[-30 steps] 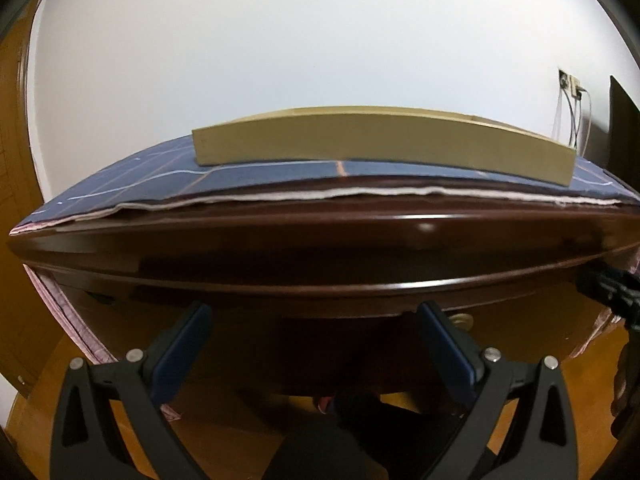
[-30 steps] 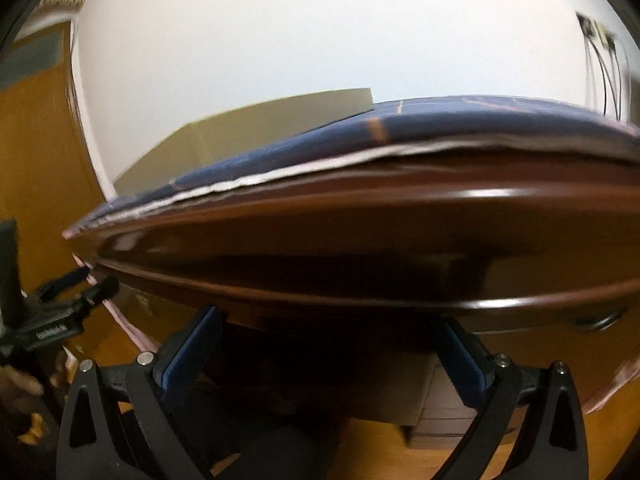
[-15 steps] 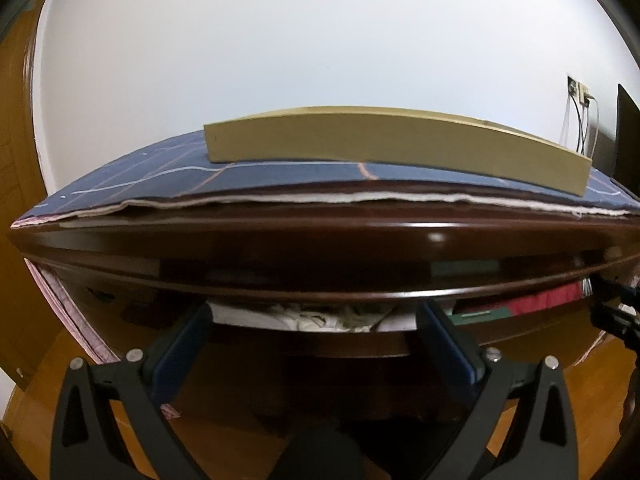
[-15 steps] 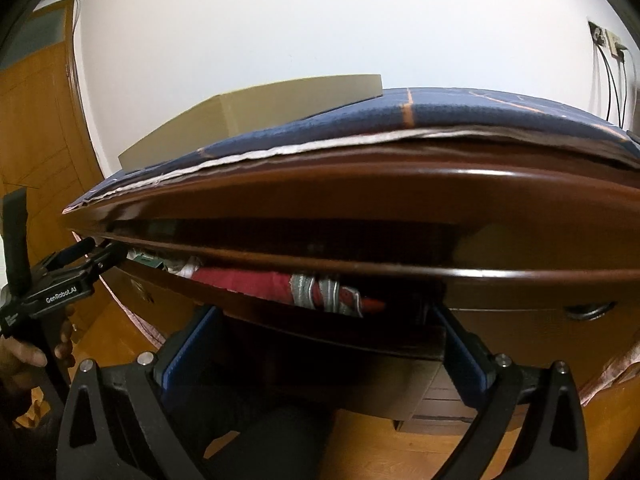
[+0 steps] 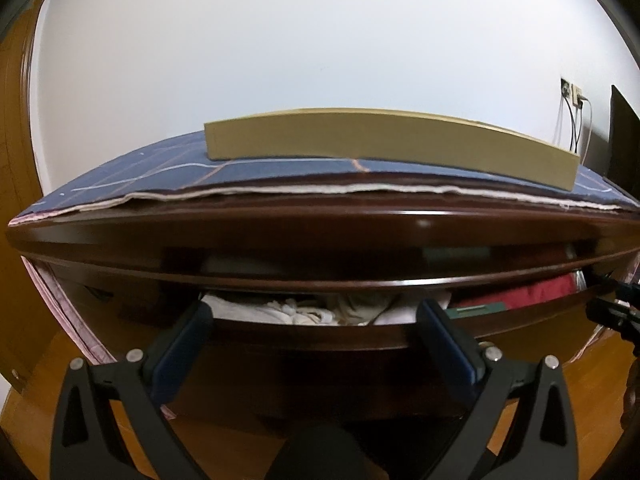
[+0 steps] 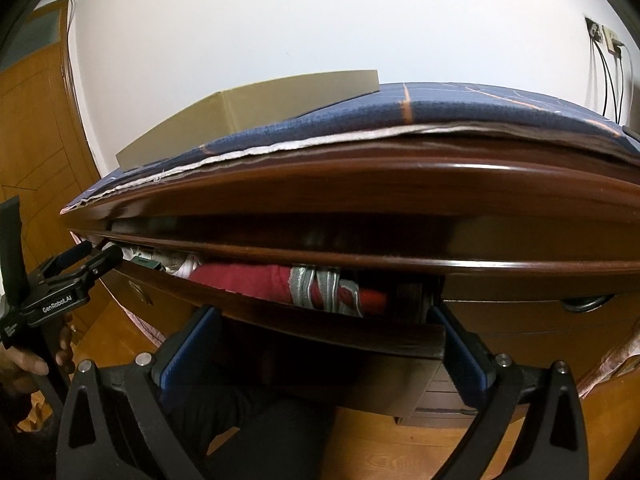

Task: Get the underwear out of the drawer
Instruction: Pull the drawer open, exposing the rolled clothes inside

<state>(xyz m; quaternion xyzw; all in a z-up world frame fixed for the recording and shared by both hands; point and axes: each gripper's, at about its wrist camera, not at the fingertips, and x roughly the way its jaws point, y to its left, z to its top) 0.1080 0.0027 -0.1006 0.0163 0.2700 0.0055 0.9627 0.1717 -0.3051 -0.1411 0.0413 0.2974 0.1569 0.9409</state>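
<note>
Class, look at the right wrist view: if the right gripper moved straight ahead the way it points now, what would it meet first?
Probably the drawer front, which spans the gap between the open right gripper fingers; the red underwear lies behind and above it. Depth is uncertain.

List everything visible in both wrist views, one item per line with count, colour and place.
dresser: one, dark brown wood, fills the middle.
drawer: one, dark brown, top row, partly open.
red garment: one, red with grey band, right part of drawer.
white garments: a pile, white, left part of drawer.
cloth: one, navy with thin lines, on dresser top.
box: one, tan cardboard, on the cloth.
wall socket: one, with cables, on wall at right.
left gripper: one, black with blue pads, open, before the drawer.
right gripper: one, same, open.
hand: one, holding the left gripper.
</note>
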